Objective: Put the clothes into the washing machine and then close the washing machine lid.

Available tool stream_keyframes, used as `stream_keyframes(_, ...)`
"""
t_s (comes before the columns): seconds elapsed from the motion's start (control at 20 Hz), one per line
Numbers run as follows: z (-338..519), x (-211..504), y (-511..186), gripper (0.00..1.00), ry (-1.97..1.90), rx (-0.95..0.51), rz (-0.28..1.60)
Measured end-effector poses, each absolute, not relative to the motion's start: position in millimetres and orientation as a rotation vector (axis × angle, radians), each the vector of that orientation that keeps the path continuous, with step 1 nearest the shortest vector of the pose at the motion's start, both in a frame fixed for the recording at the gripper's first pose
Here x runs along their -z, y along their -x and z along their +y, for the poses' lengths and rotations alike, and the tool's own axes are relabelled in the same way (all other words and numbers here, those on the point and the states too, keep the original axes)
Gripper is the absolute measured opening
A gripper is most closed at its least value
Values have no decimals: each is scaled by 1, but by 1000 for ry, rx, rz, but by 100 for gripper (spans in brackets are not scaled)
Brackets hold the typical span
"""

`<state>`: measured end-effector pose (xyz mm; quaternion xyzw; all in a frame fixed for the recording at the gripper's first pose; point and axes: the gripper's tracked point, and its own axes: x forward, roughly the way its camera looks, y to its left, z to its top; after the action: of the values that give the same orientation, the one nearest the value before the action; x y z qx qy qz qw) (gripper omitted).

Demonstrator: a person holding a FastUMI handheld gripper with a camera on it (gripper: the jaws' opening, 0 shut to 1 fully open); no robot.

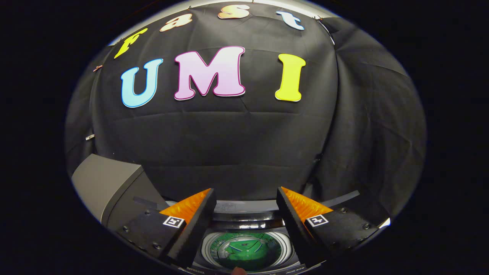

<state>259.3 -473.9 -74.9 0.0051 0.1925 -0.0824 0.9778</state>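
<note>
Tongs stand wide open with nothing between the two fingers; neither finger touches anything, and each carries a small square black-and-white marker on its upper face.

Straight below the gap between the fingers lies the washing machine, seen from above with its round tub mouth open. The tub's inner wall is pale and ribbed in rings. Inside the tub, under the gap and well below the fingertips, lie the clothes: a green garment with thin light stripes, crumpled so that it covers most of the tub's bottom. It lies wholly within the tub, nothing hanging over the rim. The machine's dark, glossy top panel runs across just beyond the tub, between the two fingertips.

At the near rim of the tub a small rounded pale thing shows, too cut off to identify.

Beside the left finger and beyond it stands a grey slab, tilted up and away; it looks like the machine's raised lid, though its hinge is hidden. Beyond everything hangs the black cloth wall, creased in folds.
</note>
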Motion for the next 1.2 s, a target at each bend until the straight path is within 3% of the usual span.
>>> stream_keyframes(0.7, -473, 93, -233, 100, -9, 138, 418)
stream_keyframes(1.2, -463, 160, -199, 99, 35, 112, 596)
